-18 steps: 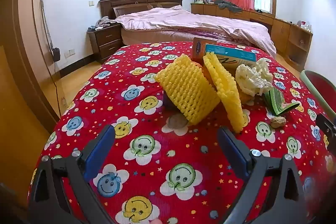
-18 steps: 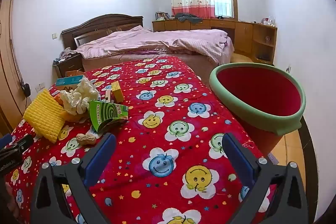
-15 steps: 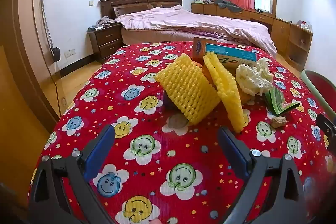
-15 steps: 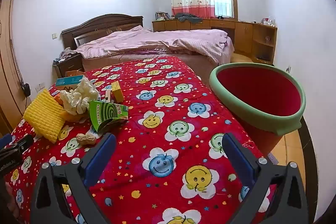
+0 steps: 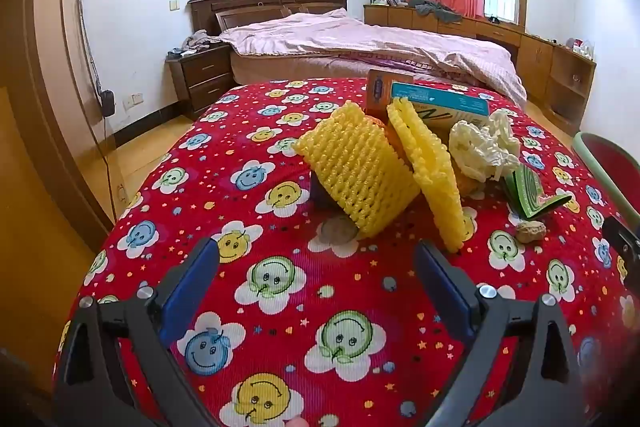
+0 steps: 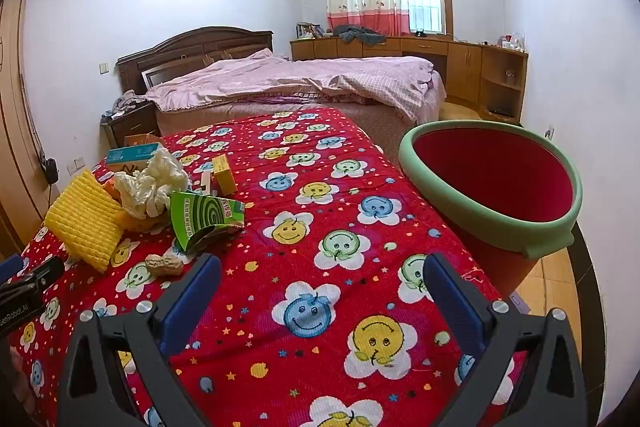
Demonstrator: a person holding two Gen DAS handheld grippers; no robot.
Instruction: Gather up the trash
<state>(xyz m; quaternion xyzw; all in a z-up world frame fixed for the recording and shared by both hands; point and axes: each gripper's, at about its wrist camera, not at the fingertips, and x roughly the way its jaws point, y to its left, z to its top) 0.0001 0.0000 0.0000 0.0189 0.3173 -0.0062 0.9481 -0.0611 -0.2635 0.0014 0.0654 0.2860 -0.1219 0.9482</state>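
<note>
Trash lies in a pile on the red smiley tablecloth: two yellow foam nets, crumpled white paper, a torn green box, a peanut shell, a blue box and a small yellow box. The red bin with a green rim stands at the table's right edge. My left gripper is open, just short of the foam nets. My right gripper is open over bare cloth, right of the pile.
A bed with a pink cover stands behind the table. A dark nightstand is at its left, wooden cabinets along the far wall. A wooden door is at far left.
</note>
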